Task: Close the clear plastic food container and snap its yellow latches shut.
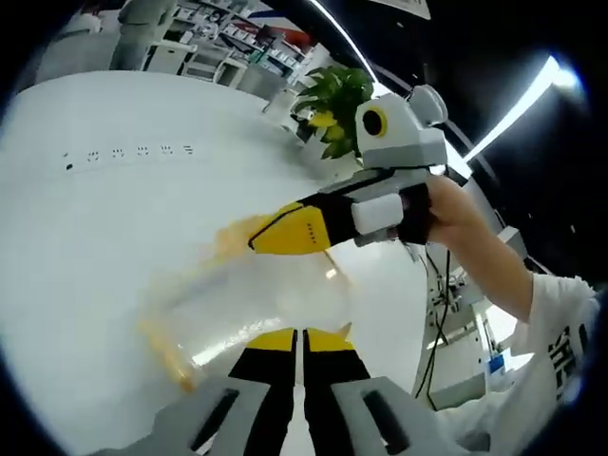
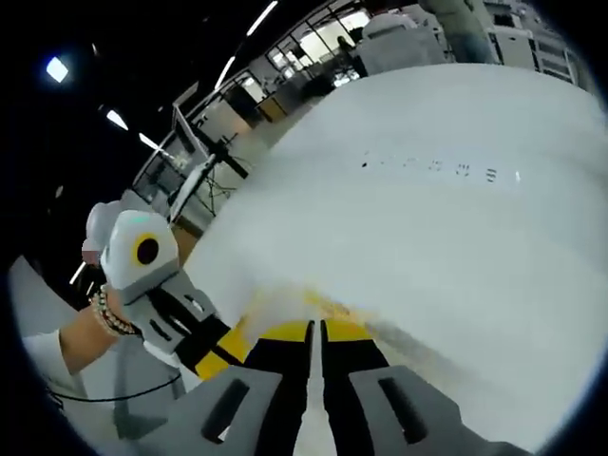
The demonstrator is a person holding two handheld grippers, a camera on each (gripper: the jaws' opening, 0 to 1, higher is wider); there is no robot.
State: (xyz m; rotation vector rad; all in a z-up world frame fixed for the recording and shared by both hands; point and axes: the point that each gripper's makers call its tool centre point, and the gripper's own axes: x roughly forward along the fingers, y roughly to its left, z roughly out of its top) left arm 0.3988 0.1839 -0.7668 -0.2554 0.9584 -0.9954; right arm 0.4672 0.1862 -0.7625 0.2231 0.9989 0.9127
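Clear plastic food container (image 1: 249,313) sits on the white counter (image 1: 114,247), directly ahead of the left claw (image 1: 302,334) and touching its tips as far as we can judge; the picture is motion-blurred there. In the left gripper view we see the left claw's two yellow-tipped jaws drawn together with only a thin slit between them and nothing between them. The right claw (image 1: 271,233) comes in from the right of that view, held in a person's hand (image 1: 446,214), its yellow tip lying over the far side of the container beside a yellow latch (image 1: 233,237). A second yellow latch (image 1: 166,351) shows at the container's near left edge.

In the right gripper view the right claw (image 2: 314,332) is likewise nearly closed, gripping nothing; the container (image 2: 285,309) is a blur just beyond its tips. The left claw (image 2: 220,353) enters from the left. A green plant (image 1: 334,100) stands behind the right claw.
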